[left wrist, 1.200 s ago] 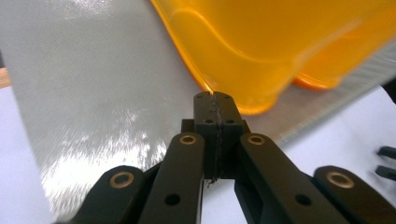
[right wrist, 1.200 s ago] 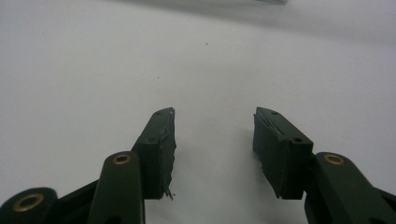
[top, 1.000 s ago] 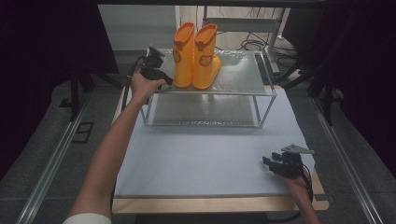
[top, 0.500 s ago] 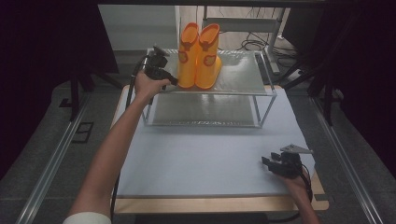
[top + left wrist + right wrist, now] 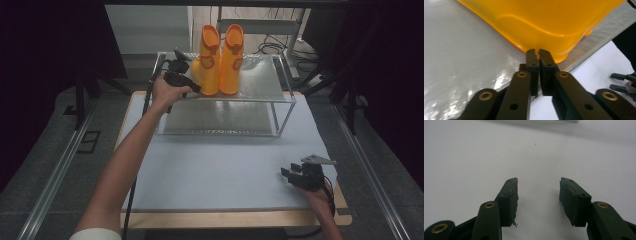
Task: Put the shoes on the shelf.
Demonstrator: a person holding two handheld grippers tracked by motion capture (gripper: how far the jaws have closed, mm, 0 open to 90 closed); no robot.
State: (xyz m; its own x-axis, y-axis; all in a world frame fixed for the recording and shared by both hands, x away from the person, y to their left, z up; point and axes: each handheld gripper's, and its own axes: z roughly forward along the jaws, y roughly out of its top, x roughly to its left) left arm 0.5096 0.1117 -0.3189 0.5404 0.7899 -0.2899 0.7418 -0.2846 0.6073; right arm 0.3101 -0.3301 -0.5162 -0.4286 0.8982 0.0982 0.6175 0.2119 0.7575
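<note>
Shelf top (image 5: 260, 75): orange boots (image 5: 220, 62) just beyond left gripper (image 5: 538, 53), fingers barely parted, just opening.

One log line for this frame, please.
left hand-held gripper: jaws just opening slightly, at boots on shelf, nothing between | right hand-held gripper: open, empty, over mat

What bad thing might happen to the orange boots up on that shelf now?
1. The left hand-held gripper, its jaws just starting to open with nothing between them, sits right at the sole of the orange boots. A nudge might tip the tall pair over.
2. The boots stand near the front edge of the shelf, so a push could slide them off onto the white table.
3. The right hand-held gripper rests far away, too distant to catch them.
</note>
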